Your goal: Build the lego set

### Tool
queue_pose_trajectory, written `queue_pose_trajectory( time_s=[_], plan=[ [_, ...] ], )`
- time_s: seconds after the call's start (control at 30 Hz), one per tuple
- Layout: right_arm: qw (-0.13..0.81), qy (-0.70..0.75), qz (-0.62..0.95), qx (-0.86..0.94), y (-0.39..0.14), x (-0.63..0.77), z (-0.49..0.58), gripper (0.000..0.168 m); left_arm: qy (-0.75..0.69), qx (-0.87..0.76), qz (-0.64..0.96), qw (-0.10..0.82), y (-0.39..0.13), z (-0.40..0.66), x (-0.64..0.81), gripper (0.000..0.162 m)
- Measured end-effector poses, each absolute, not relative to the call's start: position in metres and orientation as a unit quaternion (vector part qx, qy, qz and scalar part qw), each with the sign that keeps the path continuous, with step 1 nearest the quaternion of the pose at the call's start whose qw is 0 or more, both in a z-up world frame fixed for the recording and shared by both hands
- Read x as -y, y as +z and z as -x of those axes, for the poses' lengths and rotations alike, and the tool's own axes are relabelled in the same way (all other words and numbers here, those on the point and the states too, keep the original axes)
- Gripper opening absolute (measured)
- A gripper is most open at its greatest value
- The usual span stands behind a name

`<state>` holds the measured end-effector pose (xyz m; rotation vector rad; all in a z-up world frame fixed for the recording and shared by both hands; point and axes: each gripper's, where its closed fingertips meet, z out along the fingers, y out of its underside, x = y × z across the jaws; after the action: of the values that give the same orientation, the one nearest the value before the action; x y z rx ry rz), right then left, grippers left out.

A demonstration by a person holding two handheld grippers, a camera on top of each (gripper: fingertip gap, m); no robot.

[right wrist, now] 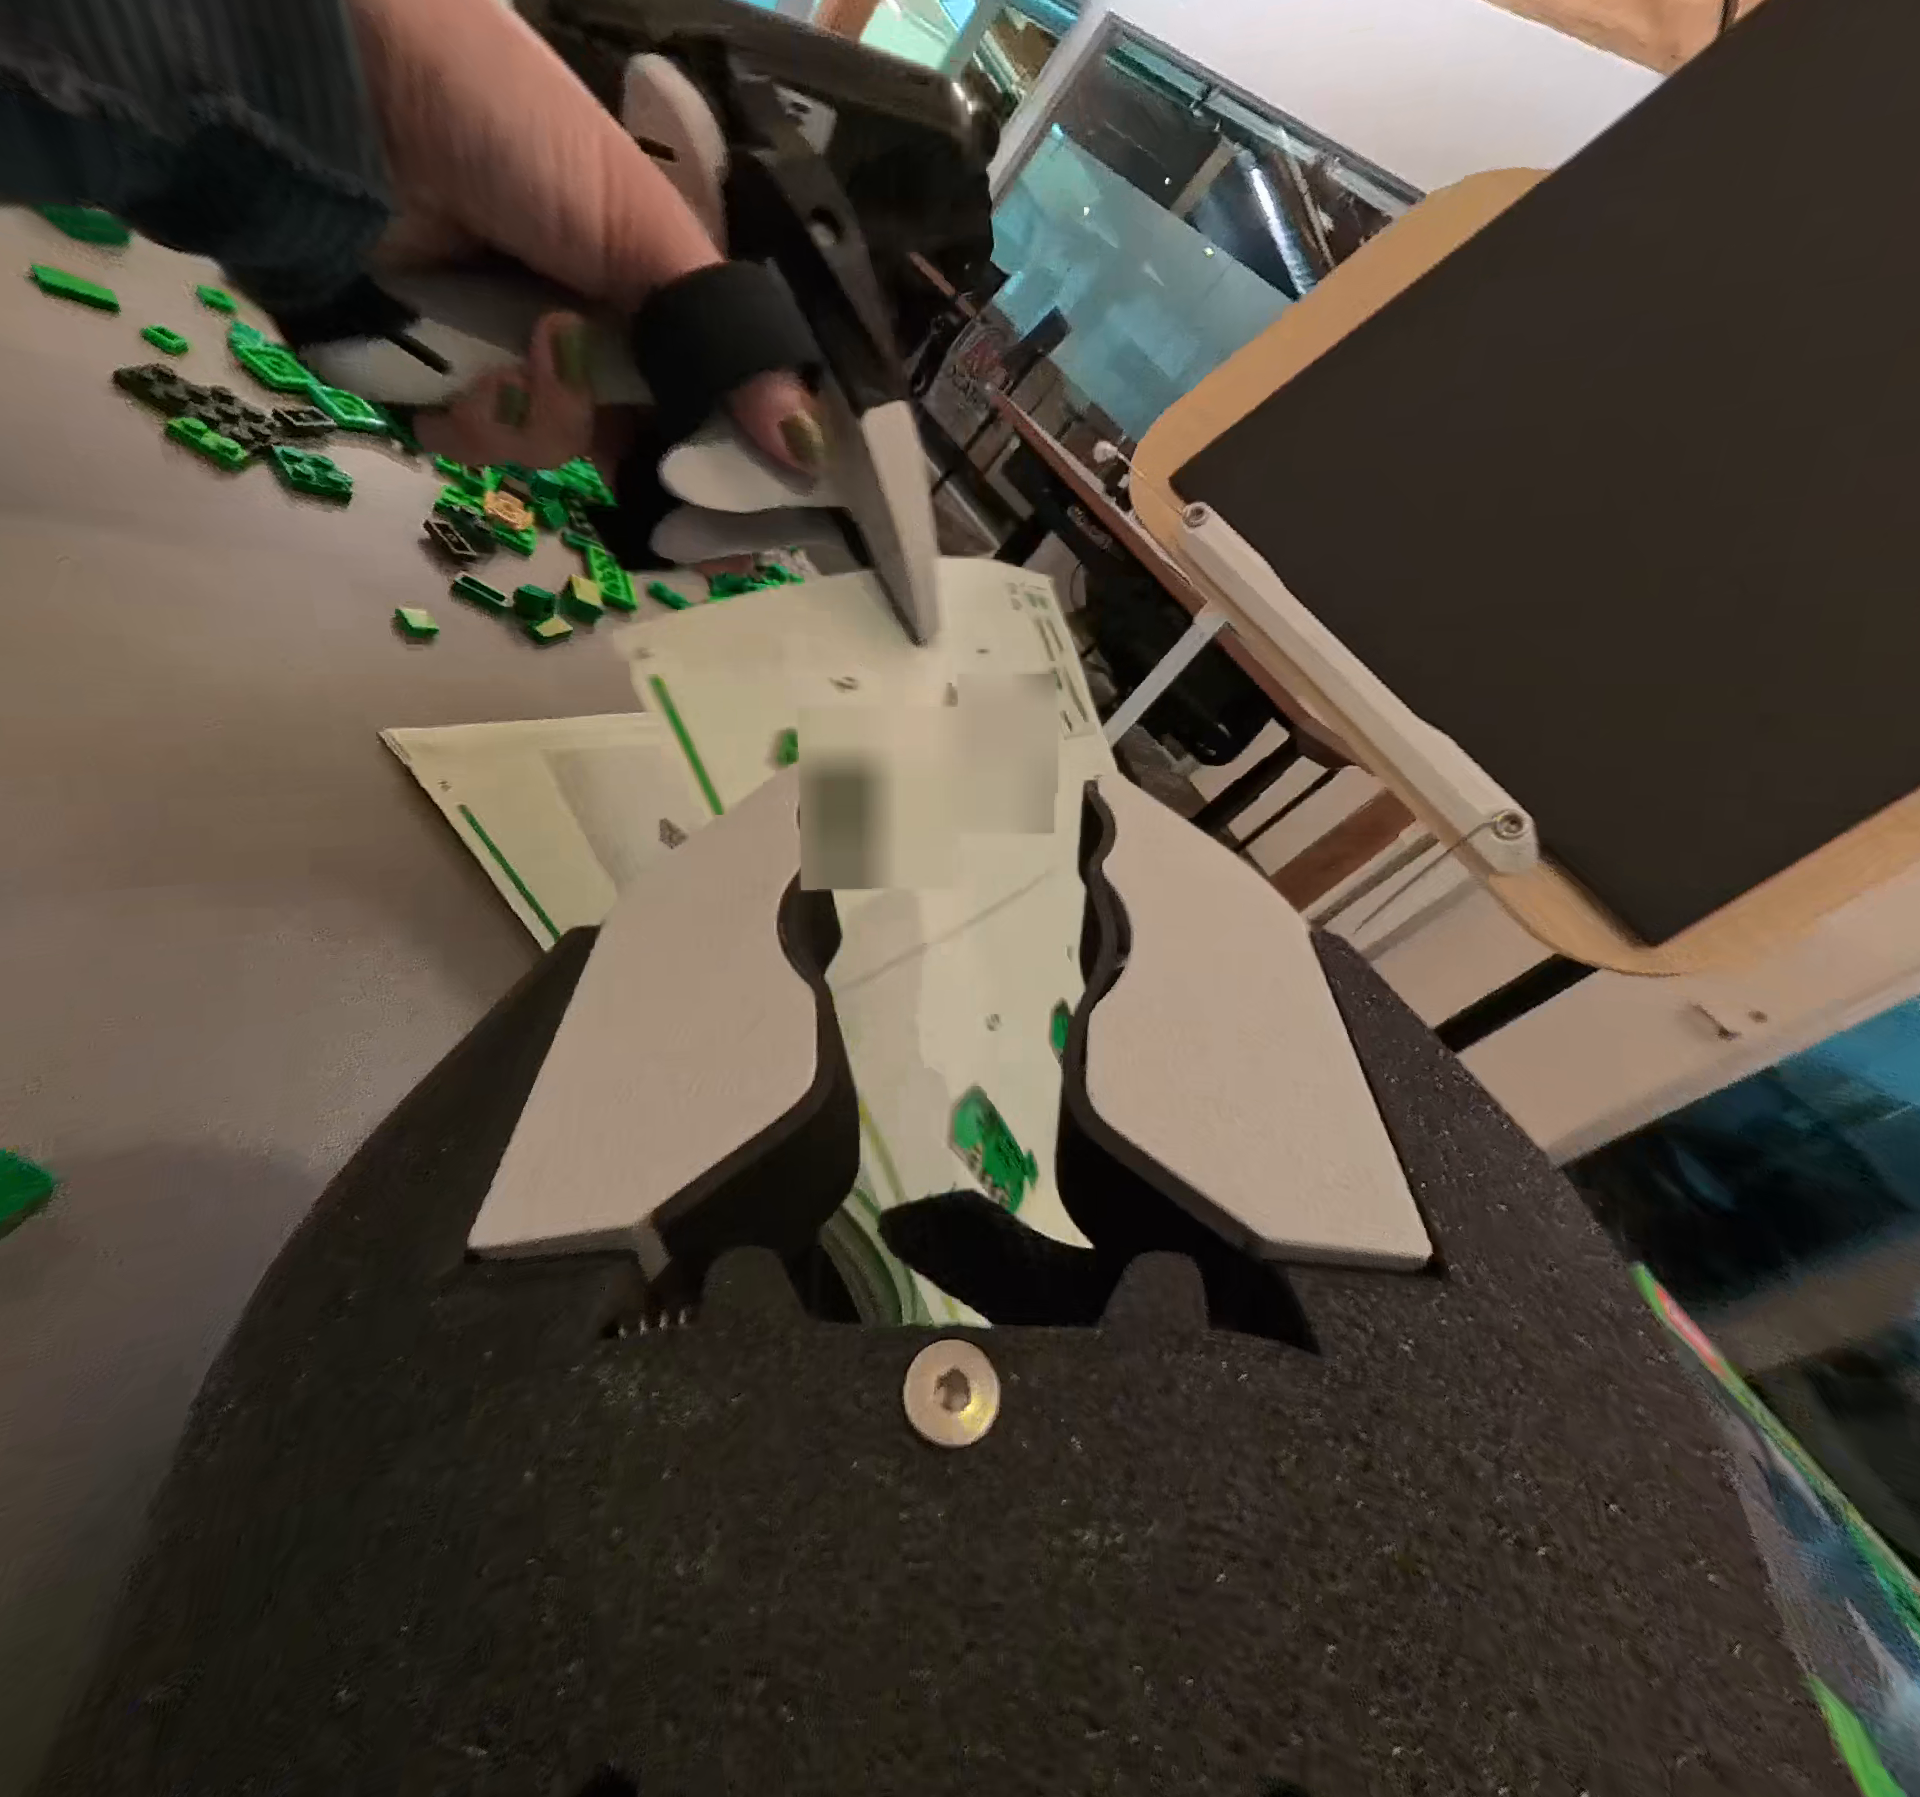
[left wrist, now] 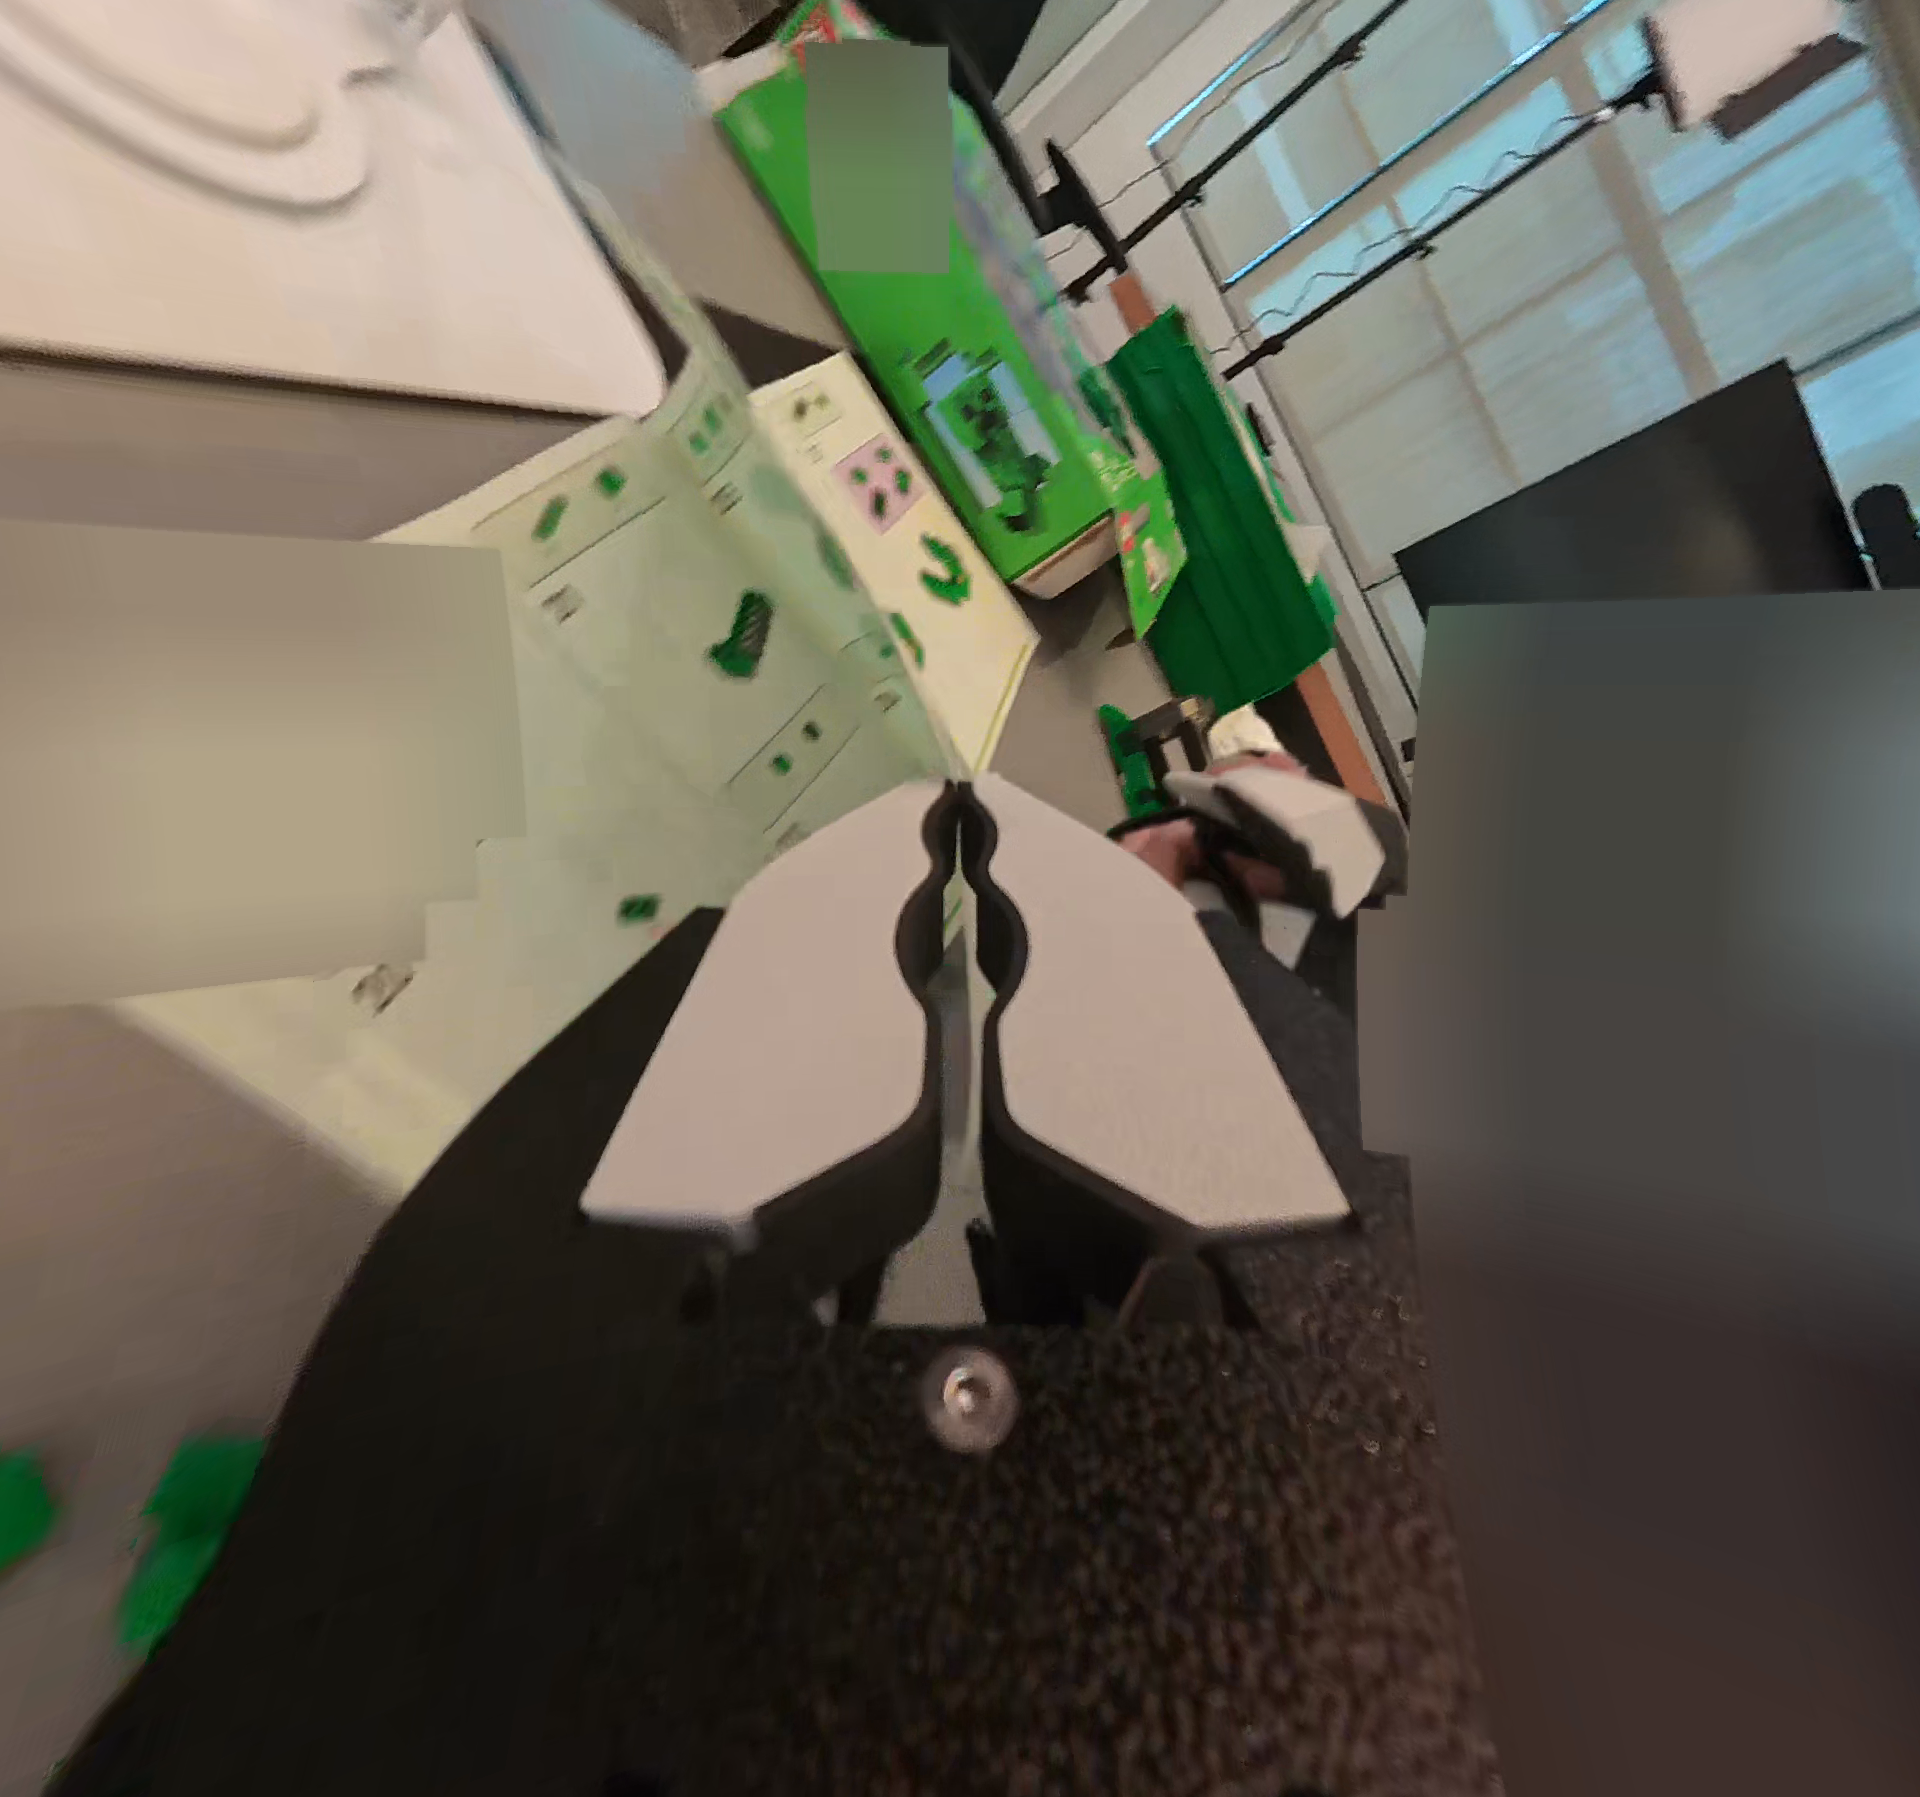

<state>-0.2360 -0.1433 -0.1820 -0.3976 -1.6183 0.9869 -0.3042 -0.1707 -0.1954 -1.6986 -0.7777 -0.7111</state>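
The instruction booklet [left wrist: 665, 667] lies open on the grey table [right wrist: 208, 864]. My left gripper [left wrist: 958, 791] is shut on the edge of one booklet page and holds that page lifted. In the right wrist view its fingertips [right wrist: 914, 625] meet on the raised page [right wrist: 935, 968]. My right gripper [right wrist: 945, 812] is open just above the booklet, with the page showing between fingers that do not press on it. It also shows in the left wrist view [left wrist: 1278, 822], held by a hand, next to a small green build [left wrist: 1122, 760].
Several loose green and black bricks [right wrist: 520, 542] are scattered on the table behind the booklet, and more green pieces [left wrist: 187, 1519] lie near the left gripper. The green set box [left wrist: 935, 324] stands behind the booklet. A dark panel with a wooden rim [right wrist: 1558, 397] is at the right. Spacing between my two grippers at the tips: around 8 cm.
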Motion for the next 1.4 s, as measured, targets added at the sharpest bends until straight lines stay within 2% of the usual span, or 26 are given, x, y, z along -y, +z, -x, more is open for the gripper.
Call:
queue_pose_trajectory(
  time_s=[0.13,0.43,0.73,0.87,1.0,1.2,1.27,1.4],
  plan=[
    [0.555,0.441,0.194,0.678,-0.179,0.132,0.237,0.041,-0.286,0.359,0.727,0.51,-0.217,0.308,0.19,0.0],
    [0.556,0.526,0.253,0.592,-0.149,0.105,0.231,0.033,-0.284,0.375,0.735,0.489,-0.229,0.312,0.198,0.0],
    [0.48,0.665,0.289,0.494,-0.123,0.078,0.216,0.032,-0.288,0.375,0.732,0.491,-0.23,0.313,0.199,0.0],
    [0.477,0.698,0.287,0.451,-0.109,0.059,0.205,0.029,-0.308,0.352,0.713,0.523,-0.214,0.308,0.18,0.0],
    [0.512,0.602,0.372,0.487,-0.127,0.014,0.212,0.017,-0.342,0.304,0.705,0.542,-0.195,0.293,0.131,0.0],
    [0.467,0.362,0.548,0.592,-0.194,-0.031,0.226,0.006,-0.392,0.232,0.702,0.548,-0.165,0.267,0.043,0.001],
    [0.443,0.319,0.586,0.598,-0.21,-0.041,0.225,0.002,-0.412,0.195,0.708,0.54,-0.159,0.252,0.021,0.026],
    [0.371,0.284,0.649,0.601,-0.248,-0.047,0.224,0.0,-0.421,0.145,0.702,0.556,-0.144,0.233,0.006,0.051]
  ],
)
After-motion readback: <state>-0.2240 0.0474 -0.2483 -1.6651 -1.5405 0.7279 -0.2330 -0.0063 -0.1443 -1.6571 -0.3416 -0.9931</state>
